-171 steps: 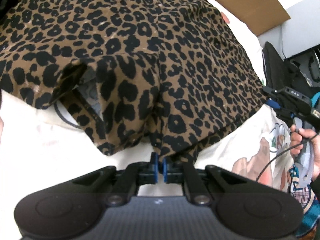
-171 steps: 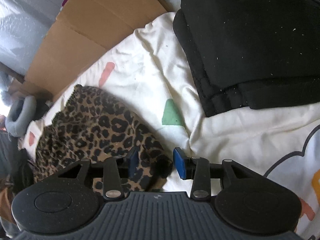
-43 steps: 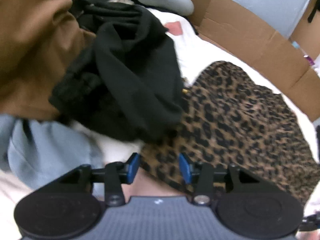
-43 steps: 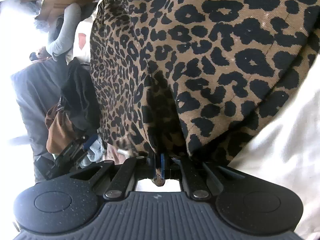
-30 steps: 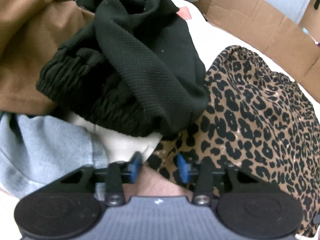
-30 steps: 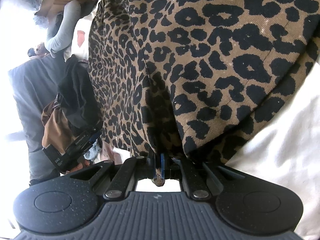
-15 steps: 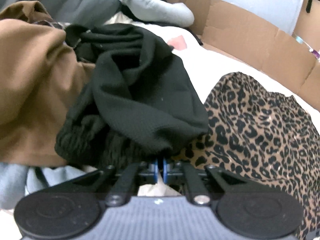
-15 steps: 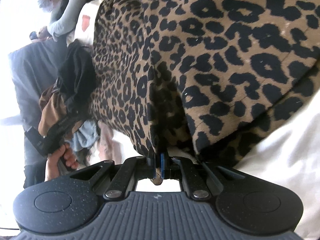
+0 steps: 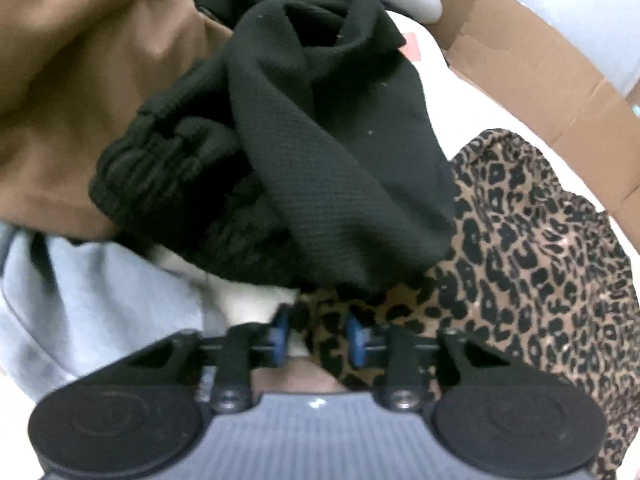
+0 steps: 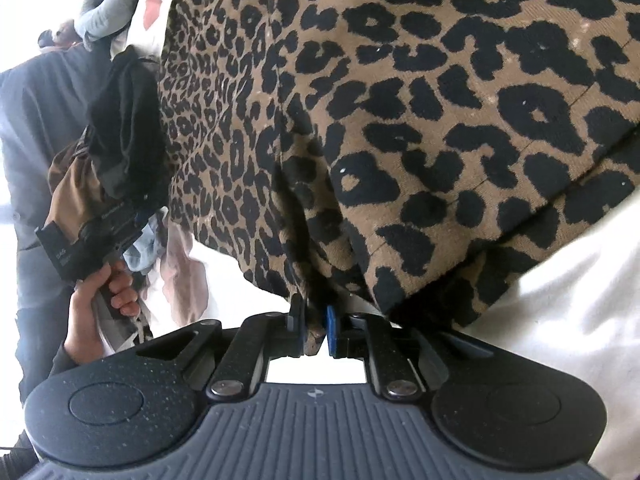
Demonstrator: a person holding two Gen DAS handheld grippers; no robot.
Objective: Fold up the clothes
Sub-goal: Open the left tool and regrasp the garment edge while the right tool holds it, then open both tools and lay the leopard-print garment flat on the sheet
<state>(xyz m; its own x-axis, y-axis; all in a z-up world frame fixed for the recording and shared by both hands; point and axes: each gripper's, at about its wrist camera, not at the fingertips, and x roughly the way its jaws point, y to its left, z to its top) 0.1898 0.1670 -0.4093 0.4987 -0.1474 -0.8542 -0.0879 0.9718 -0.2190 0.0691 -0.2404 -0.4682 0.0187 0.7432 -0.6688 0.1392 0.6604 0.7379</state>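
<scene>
Apparently to spread it, right gripper (image 10: 314, 330) pinches the leopard garment's (image 10: 400, 120) hem while left gripper (image 9: 316, 338), parted, straddles another edge

Two black round bumps and a grey ribbed middle are seen on each tool. The left gripper (image 9: 316, 338) has blue pads (image 9: 354, 340) on thin black bars with silver screws. The same look is seen on the right gripper (image 10: 316, 330). A bare hand (image 10: 96, 304) is wrapped around a black handle with small white letters.
</scene>
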